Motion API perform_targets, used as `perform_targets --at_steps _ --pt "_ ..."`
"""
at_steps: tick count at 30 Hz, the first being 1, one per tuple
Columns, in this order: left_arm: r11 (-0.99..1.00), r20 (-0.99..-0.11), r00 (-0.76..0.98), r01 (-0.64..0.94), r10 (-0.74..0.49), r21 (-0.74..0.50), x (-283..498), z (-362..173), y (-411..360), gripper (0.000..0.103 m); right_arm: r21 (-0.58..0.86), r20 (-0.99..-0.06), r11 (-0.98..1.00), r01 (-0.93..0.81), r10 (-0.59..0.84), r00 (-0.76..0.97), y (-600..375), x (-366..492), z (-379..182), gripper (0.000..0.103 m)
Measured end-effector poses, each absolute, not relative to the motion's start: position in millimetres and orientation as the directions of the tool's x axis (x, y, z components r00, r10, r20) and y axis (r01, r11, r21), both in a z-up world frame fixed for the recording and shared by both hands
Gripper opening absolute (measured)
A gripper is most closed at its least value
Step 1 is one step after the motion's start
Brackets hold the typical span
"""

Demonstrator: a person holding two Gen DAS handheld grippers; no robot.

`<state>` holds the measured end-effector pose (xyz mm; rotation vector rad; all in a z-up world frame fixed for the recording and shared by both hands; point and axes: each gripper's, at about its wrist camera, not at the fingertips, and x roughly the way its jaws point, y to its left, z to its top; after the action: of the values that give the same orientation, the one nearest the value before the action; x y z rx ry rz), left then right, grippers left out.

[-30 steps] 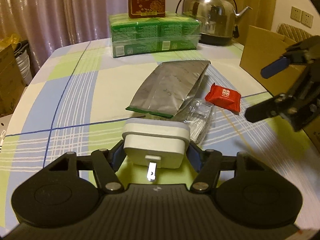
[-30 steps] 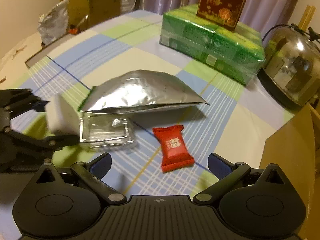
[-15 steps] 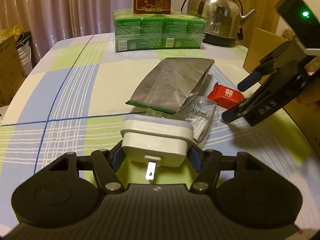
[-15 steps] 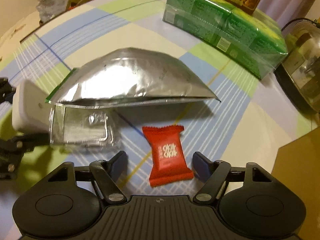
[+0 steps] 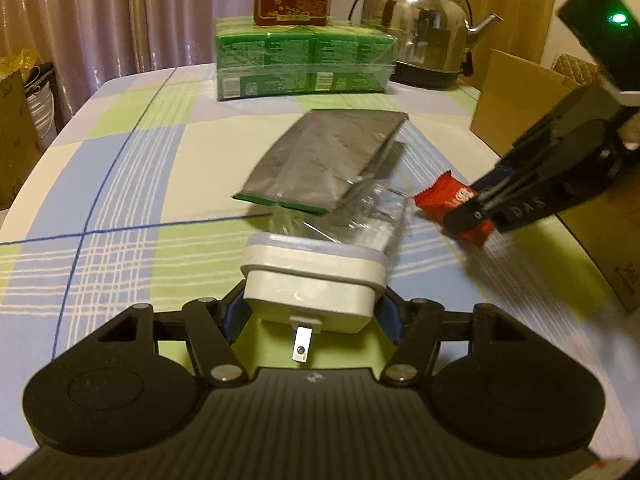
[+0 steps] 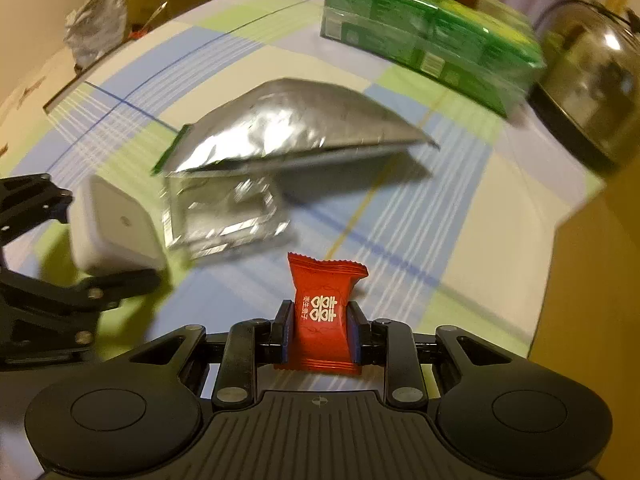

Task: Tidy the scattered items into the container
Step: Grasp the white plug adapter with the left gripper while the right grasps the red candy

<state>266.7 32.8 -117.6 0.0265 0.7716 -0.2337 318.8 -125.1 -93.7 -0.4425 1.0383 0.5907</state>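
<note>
Both grippers hold 1 thing each above the checked tablecloth (image 5: 120,184).

The right gripper (image 6: 320,330) has just been closing, and its 2 jaws now press the sides of the red candy packet (image 6: 323,312), which stands upright between them. The left gripper (image 5: 312,312) stands partly open, clamped on the white plug adapter (image 5: 314,280), with 1 metal pin toward the camera. The silver pouch (image 5: 324,168) lies over a clear plastic tray (image 5: 372,220), blurred. The cardboard box (image 5: 516,104) is cut off at the right edge.

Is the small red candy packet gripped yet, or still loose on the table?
Gripped: the right gripper has just been closing, and its pads now press both sides of the red candy packet.
</note>
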Motion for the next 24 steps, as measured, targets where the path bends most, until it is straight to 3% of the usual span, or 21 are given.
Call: perform_targets --at_steps 6,12,16,19,24 --pt "0.964 -0.706 0.671 0.257 -0.227 -0.066 240 -114 20 0.060 -0.002 -0.885 0.820 -0.572 0.265 0.383 -145 269 -91 0.024" --pt "0.939 -0.705 0.647 0.336 -0.290 -0.078 220 -115 5 0.061 -0.043 -0.857 0.847 -0.530 0.242 0.455 -156 243 -88 0.024" --pt "0.940 -0.696 0.664 0.337 -0.274 -0.049 219 -119 0 0.082 -0.008 -0.845 0.868 -0.497 0.260 0.468 -166 235 -90 0.024" --pt "0.939 -0.692 0.666 0.341 -0.278 -0.049 220 -121 -1 0.082 0.009 -0.829 0.877 -0.481 0.276 0.487 -170 232 -91 0.024" --pt "0.927 -0.667 0.678 0.371 -0.310 -0.054 220 -117 -4 0.071 0.003 -0.813 0.874 -0.485 0.285 0.507 -174 227 -95 0.024"
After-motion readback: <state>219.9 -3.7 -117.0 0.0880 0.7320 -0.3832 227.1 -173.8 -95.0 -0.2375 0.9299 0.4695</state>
